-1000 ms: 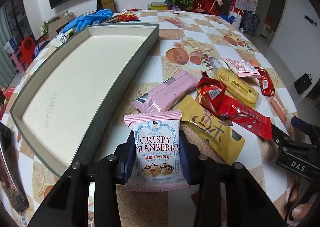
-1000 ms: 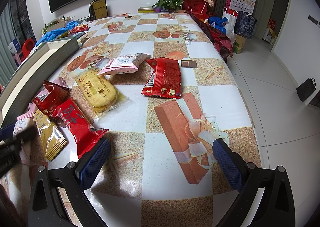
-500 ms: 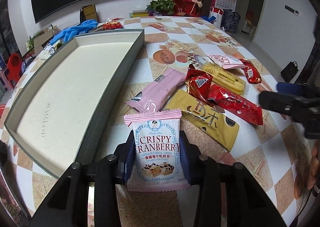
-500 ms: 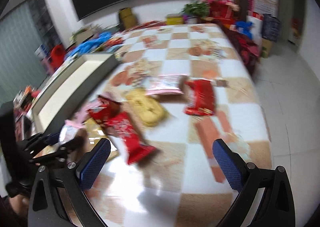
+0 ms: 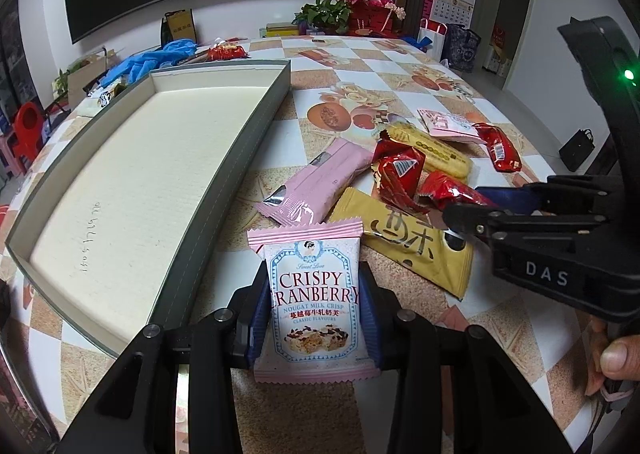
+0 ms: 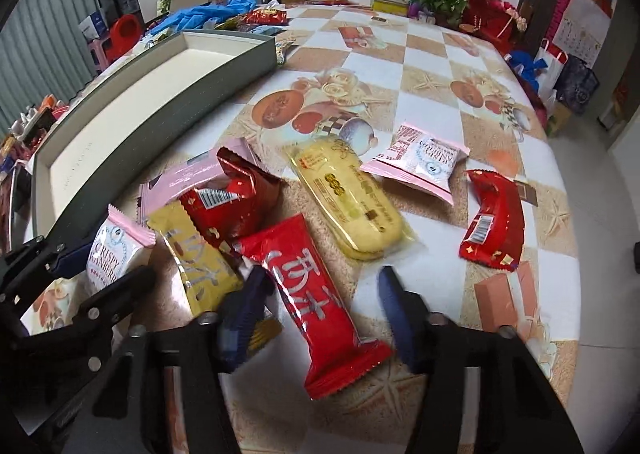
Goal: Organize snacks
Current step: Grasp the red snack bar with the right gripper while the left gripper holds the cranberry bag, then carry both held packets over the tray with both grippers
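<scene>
- Change since the earlier frame: the right gripper has swung from the bare tablecloth over to the heap of snacks, and its blue-padded jaws, then spread wide, are now closing around the long red foil packet with white characters. The pads do not yet press on it; the packet lies on the table between them.
- Checkered tan-and-white tablecloth with printed gifts and pastries: covers the table and bears everything below.
- Shallow grey rectangular tray with a cream lining: lies at the left of the snack heap, nothing in it.
- Left gripper: clamped, as before, on the pink-and-white "Crispy Cranberry" nougat packet, which stands upright between the blue pads just beside the tray's near corner.
- Gold foil packet with brown characters: flat, just beyond the held nougat packet; in the left wrist view the right gripper's black finger crosses above it.
- Long pale-yellow clear-wrapped biscuit packet: beyond the red packet.
- Pink matte wrapper with a silver end: between tray and heap.
- Crumpled red foil packet: resting on the pink and gold ones.
- Second pink-and-white nougat packet and a short red foil packet: at the heap's far side.
</scene>
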{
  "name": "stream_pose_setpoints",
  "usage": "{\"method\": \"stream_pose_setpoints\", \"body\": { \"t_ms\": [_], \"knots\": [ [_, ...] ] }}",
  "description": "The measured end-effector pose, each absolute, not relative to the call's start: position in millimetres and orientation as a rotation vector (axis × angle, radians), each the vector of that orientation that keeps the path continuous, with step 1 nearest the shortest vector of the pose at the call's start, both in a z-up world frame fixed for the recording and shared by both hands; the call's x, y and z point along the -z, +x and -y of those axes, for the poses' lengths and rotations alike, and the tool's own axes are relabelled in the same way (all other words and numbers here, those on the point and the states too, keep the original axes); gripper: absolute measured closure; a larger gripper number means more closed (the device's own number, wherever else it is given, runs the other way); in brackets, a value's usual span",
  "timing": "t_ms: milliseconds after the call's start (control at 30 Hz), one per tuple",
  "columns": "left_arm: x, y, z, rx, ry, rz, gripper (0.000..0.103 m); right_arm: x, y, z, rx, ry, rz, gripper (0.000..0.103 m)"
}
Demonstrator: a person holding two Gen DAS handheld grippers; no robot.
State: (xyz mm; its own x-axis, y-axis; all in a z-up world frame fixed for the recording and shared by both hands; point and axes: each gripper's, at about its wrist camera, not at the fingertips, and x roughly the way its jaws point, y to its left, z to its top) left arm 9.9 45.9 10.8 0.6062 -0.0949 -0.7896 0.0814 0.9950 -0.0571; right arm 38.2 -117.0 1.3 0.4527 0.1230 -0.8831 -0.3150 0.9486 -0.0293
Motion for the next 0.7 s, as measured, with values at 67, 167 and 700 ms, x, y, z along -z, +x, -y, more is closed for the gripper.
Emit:
{"method": "stream_pose_setpoints", "body": {
  "t_ms": [67, 167, 700],
  "knots": [
    [-11, 10, -46, 0.101, -0.013, -0.915, 0.06, -3, 35, 116, -0.276, -0.196, -1.071, 0.073],
    [-11, 10, -46, 0.101, -0.014, -0.916, 0.06, -4, 27, 120, -0.28, -0.154, -1.079, 0.079],
    [-9, 20, -32, 0.09, 0.028, -0.912, 0.06, -1, 12, 151, -0.16, -0.122, -0.915, 0.079]
  ]
}}
